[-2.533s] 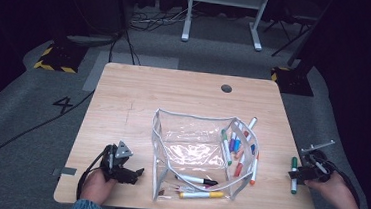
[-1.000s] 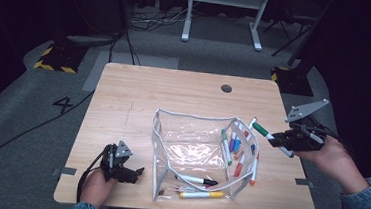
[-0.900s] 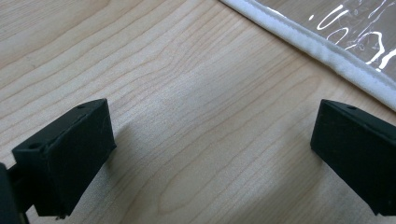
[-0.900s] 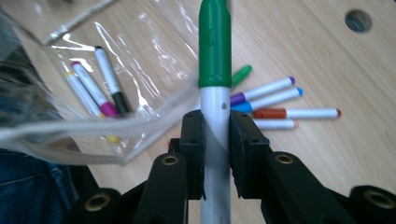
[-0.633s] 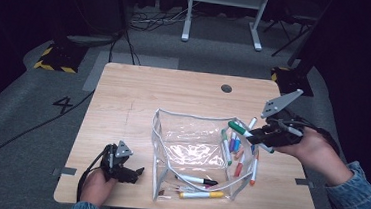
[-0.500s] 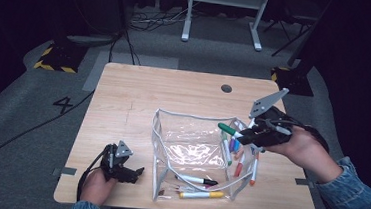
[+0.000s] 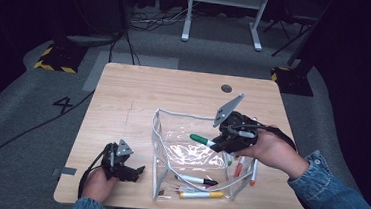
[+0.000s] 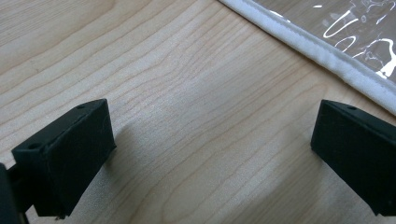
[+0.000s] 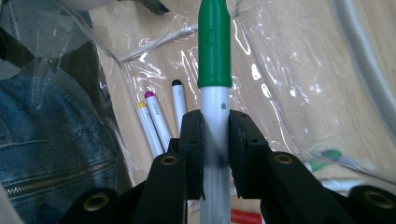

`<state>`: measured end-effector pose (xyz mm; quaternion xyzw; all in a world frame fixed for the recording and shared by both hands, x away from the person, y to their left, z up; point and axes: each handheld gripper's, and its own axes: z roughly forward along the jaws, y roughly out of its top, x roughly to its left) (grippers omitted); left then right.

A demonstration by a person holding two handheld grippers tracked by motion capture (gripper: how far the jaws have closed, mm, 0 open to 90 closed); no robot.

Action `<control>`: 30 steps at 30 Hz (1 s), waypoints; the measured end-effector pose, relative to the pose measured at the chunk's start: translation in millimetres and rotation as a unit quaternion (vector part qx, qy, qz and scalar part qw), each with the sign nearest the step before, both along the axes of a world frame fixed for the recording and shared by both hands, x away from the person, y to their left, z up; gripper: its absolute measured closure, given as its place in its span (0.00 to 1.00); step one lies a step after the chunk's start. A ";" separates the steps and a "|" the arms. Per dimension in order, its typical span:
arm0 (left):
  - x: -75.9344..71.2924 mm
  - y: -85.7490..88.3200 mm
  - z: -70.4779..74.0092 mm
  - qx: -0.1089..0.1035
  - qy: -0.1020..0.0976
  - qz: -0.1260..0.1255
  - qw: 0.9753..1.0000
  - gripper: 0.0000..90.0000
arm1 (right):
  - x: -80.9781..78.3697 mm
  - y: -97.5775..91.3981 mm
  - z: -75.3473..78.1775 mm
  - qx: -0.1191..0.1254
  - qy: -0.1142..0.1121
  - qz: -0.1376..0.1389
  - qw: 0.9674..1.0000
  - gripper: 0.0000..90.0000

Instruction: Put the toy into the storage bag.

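Green-capped marker point(image 9: 214, 70) is sitting clamped in my right gripper point(image 9: 215, 140) over the clear pouch point(image 7: 171, 133); my left gripper point(image 8: 210, 154) is resting wide open, empty.

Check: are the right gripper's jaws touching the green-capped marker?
Touching. The right gripper view shows both jaws pressed against the green-capped marker's white barrel.

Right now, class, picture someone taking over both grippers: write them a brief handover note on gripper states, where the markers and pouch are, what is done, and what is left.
Right gripper: shut on the green-capped marker, held above the clear pouch.
Left gripper: open, nothing between the jaws, low over the table beside the pouch's white edge.
Done: several markers already lie in the pouch.
Left: probably lower the green-capped marker inside and release it.
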<state>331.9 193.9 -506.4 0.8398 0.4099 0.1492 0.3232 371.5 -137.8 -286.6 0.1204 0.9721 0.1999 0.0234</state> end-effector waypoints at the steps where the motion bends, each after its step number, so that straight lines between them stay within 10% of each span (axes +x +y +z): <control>1: -0.2 -0.2 0.0 0.000 0.001 0.001 1.000 0.00 | 0.1 3.1 -2.3 -0.005 0.001 0.002 1.000 0.85; 15: -0.2 -0.2 0.1 0.000 0.001 0.002 1.000 0.00 | -3.8 43.5 -39.8 -0.071 0.025 0.043 0.996 0.85; 30: -0.2 -0.2 0.0 0.000 0.002 0.002 1.000 0.00 | -6.3 68.5 -86.9 -0.156 0.056 0.069 0.984 0.85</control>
